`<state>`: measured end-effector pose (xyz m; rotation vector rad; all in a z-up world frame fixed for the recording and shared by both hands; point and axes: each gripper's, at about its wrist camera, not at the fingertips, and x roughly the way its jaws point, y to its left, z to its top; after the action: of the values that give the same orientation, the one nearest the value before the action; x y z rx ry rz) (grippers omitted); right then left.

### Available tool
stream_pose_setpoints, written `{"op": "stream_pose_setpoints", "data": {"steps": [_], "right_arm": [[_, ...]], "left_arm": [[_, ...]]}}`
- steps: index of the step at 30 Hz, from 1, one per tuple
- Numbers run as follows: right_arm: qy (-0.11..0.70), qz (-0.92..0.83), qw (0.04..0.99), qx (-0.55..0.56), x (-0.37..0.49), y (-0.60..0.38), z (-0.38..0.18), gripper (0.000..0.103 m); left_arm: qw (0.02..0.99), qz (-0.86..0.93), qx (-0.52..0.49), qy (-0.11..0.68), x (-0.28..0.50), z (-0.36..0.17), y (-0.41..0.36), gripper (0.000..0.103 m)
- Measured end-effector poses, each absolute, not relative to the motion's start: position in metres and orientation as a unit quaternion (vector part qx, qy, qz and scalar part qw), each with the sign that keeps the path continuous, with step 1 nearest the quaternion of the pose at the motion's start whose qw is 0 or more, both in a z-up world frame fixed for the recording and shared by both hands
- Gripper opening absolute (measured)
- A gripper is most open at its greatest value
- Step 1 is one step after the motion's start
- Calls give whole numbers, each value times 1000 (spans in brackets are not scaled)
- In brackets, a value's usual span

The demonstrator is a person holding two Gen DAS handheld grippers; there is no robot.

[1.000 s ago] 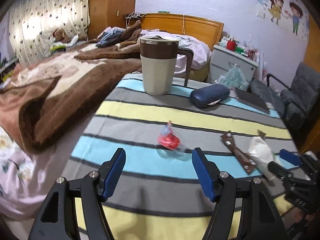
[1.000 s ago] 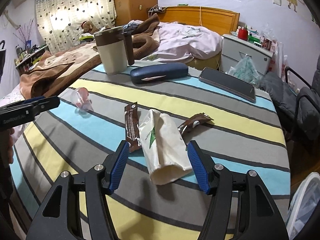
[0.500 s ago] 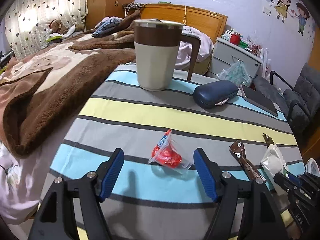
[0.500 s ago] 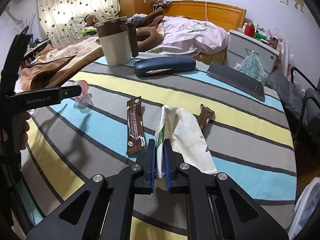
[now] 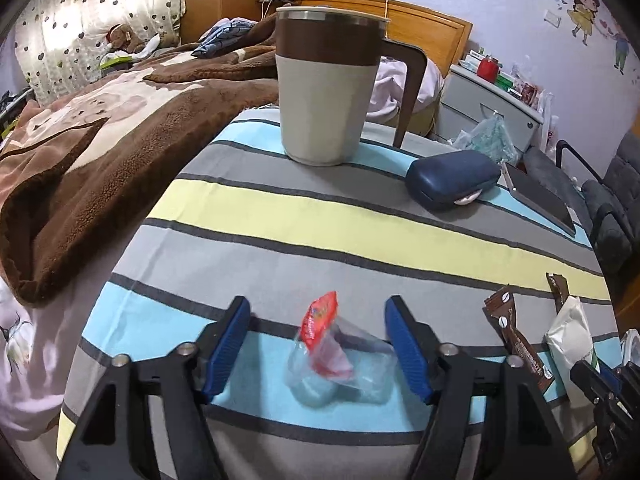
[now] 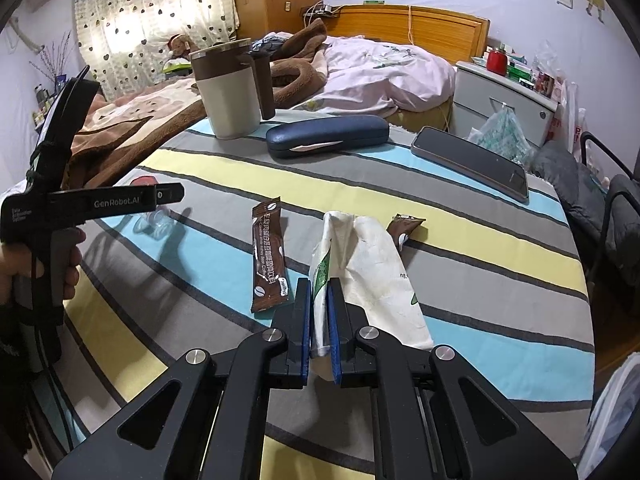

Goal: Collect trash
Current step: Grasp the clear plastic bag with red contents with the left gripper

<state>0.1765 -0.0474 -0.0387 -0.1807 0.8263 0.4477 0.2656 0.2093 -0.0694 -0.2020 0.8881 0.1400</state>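
A crumpled clear plastic cup [image 5: 340, 368] with a peeled red foil lid [image 5: 318, 320] lies on the striped tablecloth [image 5: 320, 220]. My left gripper [image 5: 317, 305] straddles it. Its jaws are closing, and the blue pads [image 5: 226, 344] stand clear of the cup on both sides. My right gripper [image 6: 319, 288] is shut on the near end of a white paper bag [image 6: 372, 264], pinching it flat. A brown coffee sachet [image 6: 268, 256] lies just left of the bag. A torn brown sachet piece [image 6: 404, 228] lies behind it.
A tall beige and brown mug [image 5: 328, 80], a blue glasses case [image 5: 452, 178] and a dark phone [image 6: 472, 162] sit at the table's far side. A bed with a brown blanket [image 5: 100, 140] adjoins on the left. A grey chair [image 6: 616, 216] stands right.
My right gripper went from open around the white bag to shut on it. My left gripper moved forward and down until the cup lay between its fingers.
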Motion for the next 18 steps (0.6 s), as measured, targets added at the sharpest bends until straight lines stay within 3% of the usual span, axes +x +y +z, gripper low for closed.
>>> {"op": "stream_pose_setpoints", "data": {"steps": [3,5,18], "right_arm": [[397,215,888,-84,176,-48,-39,10],[397,215,889,-83,177,-49,-39,10],[385,203,897,-71,172,-59,-32,10]], "left_arm": [[895,67,-98,429,263,-70,209,64],[895,65,-97,430,262,-70,209,53],[906,40,-81,413,243,-52,189,50]]}}
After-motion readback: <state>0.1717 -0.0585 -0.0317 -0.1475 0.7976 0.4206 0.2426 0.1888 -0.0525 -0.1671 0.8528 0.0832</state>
